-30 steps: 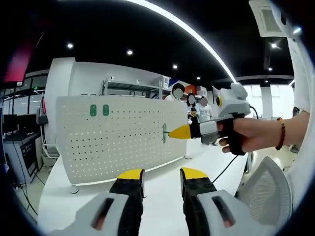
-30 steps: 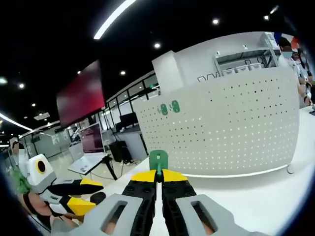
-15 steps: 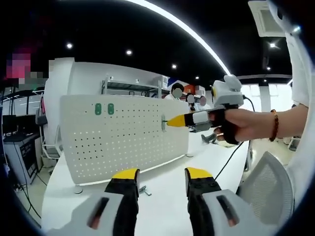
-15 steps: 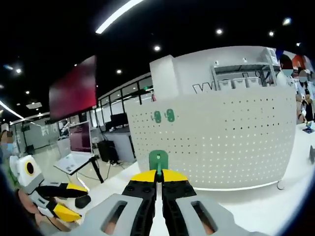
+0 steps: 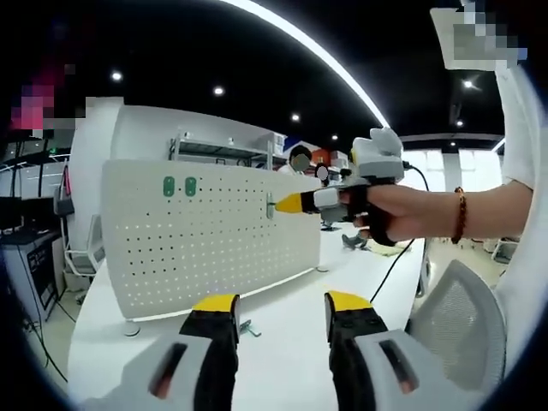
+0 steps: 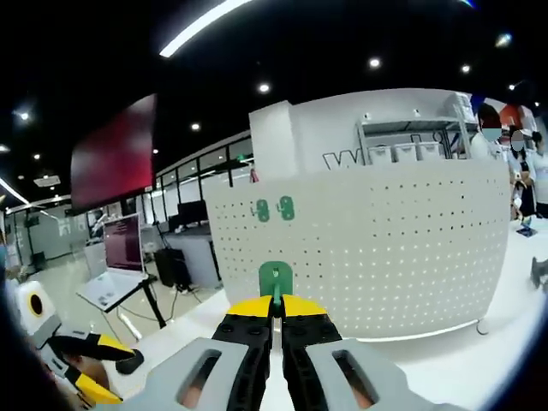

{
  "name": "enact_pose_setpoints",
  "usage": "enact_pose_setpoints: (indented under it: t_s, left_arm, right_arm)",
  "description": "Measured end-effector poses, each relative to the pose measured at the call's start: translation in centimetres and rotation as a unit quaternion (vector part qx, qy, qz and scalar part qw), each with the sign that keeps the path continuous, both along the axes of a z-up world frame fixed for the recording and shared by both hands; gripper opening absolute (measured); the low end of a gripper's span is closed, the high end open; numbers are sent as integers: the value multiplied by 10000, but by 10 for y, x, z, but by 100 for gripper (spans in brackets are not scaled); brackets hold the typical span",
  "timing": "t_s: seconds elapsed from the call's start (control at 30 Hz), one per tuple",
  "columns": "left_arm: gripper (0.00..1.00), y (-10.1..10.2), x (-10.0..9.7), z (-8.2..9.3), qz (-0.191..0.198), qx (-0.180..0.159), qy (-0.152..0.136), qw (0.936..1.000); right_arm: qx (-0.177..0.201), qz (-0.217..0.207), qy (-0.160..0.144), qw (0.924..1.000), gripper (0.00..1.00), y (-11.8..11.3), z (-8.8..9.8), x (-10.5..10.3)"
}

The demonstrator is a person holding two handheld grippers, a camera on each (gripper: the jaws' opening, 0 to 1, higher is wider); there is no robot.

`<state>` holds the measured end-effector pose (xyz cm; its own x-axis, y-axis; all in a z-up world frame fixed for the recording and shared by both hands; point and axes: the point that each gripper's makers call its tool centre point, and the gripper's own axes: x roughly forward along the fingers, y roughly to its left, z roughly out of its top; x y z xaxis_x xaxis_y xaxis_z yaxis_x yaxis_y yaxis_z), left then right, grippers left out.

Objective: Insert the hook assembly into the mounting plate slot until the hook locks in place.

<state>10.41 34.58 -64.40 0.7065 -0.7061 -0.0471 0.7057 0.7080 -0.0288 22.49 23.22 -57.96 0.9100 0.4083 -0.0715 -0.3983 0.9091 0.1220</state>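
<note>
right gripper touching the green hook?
Touching. In the right gripper view the right gripper has its jaws shut on the green hook.

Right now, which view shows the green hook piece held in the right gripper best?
The right gripper view: the green hook piece sits large above the shut yellow-tipped right gripper. The left gripper view shows it small, at the white pegboard.

One white pegboard [image 5: 205,244] stands on one white table [image 5: 282,342]. Two green hooks [image 5: 179,186] sit side by side on the board, and a third green hook [image 6: 276,278] is pinched in the right gripper [image 6: 275,306]. Two grippers, counting the left gripper [image 5: 278,301].
</note>
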Motion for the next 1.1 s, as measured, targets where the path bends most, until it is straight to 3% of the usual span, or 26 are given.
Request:
enact_pose_setpoints:
  t_s: [0.17,0.4,0.53,0.73,1.0,1.1]
  left_arm:
    - [42,1,0,0,-105,-70,21,9999]
    - [43,2,2,2,-237,-47,-28,9997]
    - [44,5,3,6,-245,-313,27,9992]
    - [45,7,0,8,-315,-290,-18,9991]
    - [44,19,4,7,-247,-266,-52,9993]
    - [44,24,6,13,-256,-416,-93,9988]
  right_arm:
    - [126,-161,-19,9998,1,2,5,7]
    - [30,-272,-115,9996,1,9,15,22]
    - [-10,-300,-158,9994,1,12,20,31]
    - [-13,-404,-195,9990,1,16,24,45]
    - [-40,-527,-319,9981,1,19,37,62]
    - [-32,-591,-329,9977,1,21,40,70]
